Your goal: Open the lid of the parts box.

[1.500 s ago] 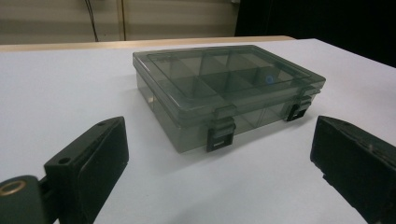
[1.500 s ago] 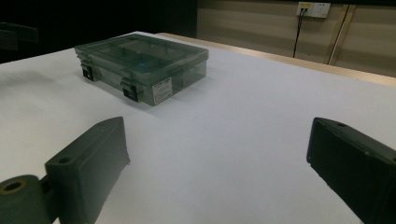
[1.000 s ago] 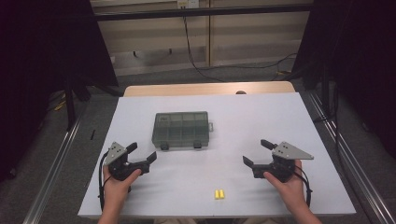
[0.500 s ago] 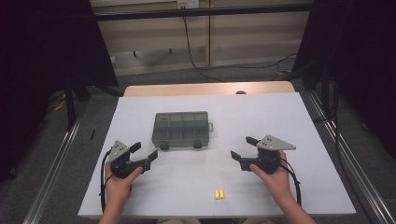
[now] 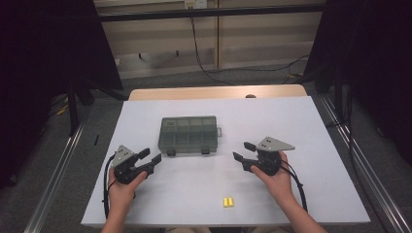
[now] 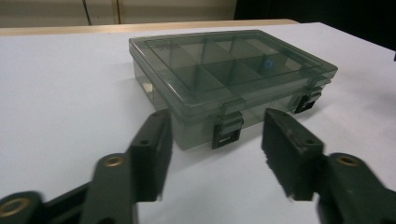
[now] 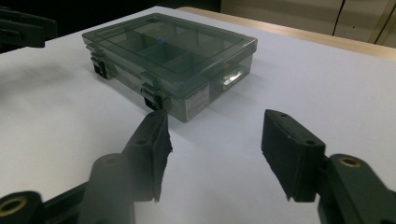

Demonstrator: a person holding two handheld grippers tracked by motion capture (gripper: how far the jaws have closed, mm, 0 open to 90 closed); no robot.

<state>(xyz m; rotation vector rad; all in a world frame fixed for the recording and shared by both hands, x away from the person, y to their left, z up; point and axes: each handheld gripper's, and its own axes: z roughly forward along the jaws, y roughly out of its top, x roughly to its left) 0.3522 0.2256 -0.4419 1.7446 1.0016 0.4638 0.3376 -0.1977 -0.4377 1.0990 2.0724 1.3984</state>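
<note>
- The compartment box [image 5: 189, 135] lies flat near the middle of the table [image 5: 311, 121], lid closed, its two latches [image 5: 171, 152] on the side facing the person.
- The left gripper [image 5: 149, 156] sits left of the box and a little nearer the person, pointing towards its near left corner, apart from it.
- The right gripper [image 5: 243, 153] sits right of the box, pointing towards its near right corner, also apart from it.
- Nothing lies between the fingers [image 6: 152, 151] of either gripper.
- Two small pieces [image 5: 228, 201] lie side by side, touching, near the table's front edge, between the two hands and well in front of the box.
</note>
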